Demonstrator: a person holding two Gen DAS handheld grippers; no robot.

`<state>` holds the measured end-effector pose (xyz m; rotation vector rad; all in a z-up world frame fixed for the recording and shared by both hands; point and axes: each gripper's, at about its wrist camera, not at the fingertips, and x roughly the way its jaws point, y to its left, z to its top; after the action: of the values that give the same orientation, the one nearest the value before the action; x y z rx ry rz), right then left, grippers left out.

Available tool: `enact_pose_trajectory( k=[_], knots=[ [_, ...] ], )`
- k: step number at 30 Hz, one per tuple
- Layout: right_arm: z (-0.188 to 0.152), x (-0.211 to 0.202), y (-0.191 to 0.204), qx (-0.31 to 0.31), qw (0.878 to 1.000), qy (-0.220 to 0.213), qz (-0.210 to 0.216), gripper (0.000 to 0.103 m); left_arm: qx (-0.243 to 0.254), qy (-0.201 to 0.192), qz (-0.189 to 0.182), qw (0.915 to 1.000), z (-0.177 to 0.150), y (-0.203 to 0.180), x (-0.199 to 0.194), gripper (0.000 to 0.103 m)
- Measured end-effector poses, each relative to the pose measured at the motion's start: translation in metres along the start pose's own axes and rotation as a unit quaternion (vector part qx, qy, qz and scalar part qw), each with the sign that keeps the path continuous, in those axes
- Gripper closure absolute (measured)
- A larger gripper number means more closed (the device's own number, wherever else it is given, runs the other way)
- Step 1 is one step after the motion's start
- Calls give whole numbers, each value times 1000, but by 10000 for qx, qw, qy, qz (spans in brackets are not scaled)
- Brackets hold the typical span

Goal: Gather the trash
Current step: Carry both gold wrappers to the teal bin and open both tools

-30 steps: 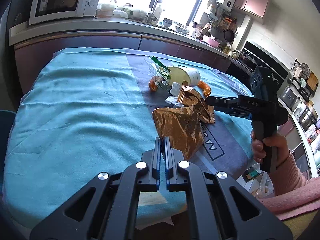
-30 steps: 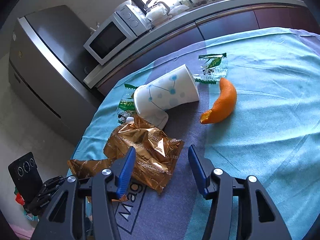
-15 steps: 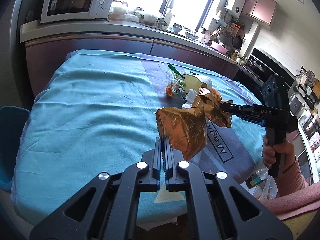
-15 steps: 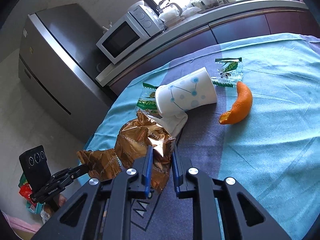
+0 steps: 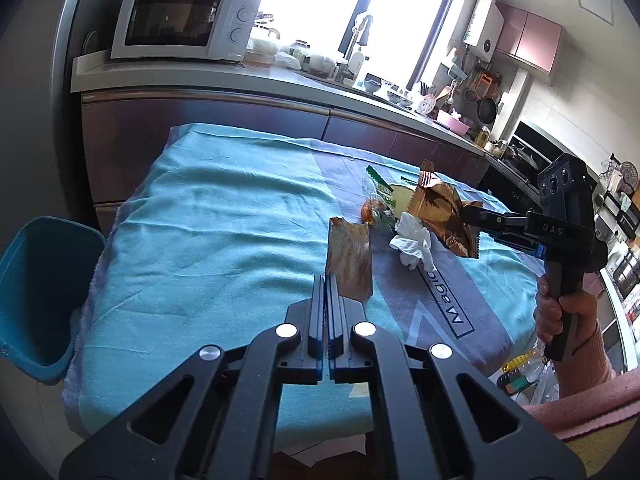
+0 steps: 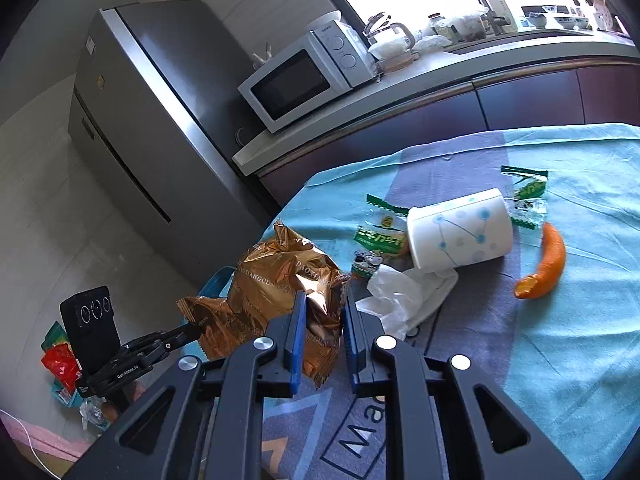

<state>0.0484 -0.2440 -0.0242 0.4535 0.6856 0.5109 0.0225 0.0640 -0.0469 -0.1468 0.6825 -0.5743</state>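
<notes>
My left gripper (image 5: pixel 325 294) is shut on the corner of a small gold wrapper (image 5: pixel 349 254), which hangs above the teal tablecloth (image 5: pixel 208 232). My right gripper (image 6: pixel 323 308) is shut on a larger crumpled gold wrapper (image 6: pixel 276 280), lifted off the cloth. In the left wrist view the right gripper (image 5: pixel 466 213) holds that larger wrapper (image 5: pixel 438 204) over the pile. In the right wrist view the left gripper (image 6: pixel 188 331) holds the small wrapper (image 6: pixel 202 310) at the lower left. On the cloth lie a white tissue (image 6: pixel 408 294), a tipped white cup (image 6: pixel 460 236), an orange peel (image 6: pixel 544 264) and green wrappers (image 6: pixel 380 234).
A blue bin (image 5: pixel 36 292) stands beside the table's left edge. A counter with a microwave (image 5: pixel 180 20) runs behind the table, and a fridge (image 6: pixel 132 120) stands beyond it. Bags (image 5: pixel 524 380) lie on the floor by the person's sleeve (image 5: pixel 592 384).
The right gripper closed on the larger gold wrapper and lifted it, uncovering the white tissue. The left gripper rose with the small wrapper and drew back from the pile.
</notes>
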Motion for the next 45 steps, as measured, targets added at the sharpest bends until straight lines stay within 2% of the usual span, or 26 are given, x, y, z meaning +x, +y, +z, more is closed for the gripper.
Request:
enact_pose_trajectory(
  k=[5, 14, 24, 32, 45],
  knots=[
    [7, 24, 15, -79, 9997, 123, 177, 87, -107, -218, 155, 9996, 4, 14, -21, 101],
    [17, 68, 42, -252, 9975, 407, 512, 87, -340, -692, 651, 9949, 12, 49, -65, 101],
    [32, 129, 93, -630, 9913, 752, 881, 87, -637, -1084, 1611, 9789, 20, 104, -111, 101],
    [35, 179, 142, -1044, 9826, 1107, 1061, 87, -949, -890, 2333, 9637, 14, 160, -118, 101],
    [23, 264, 203, -1535, 9678, 1735, 987, 87, -1466, -418, 2893, 9450, -4, 231, -91, 101]
  ],
)
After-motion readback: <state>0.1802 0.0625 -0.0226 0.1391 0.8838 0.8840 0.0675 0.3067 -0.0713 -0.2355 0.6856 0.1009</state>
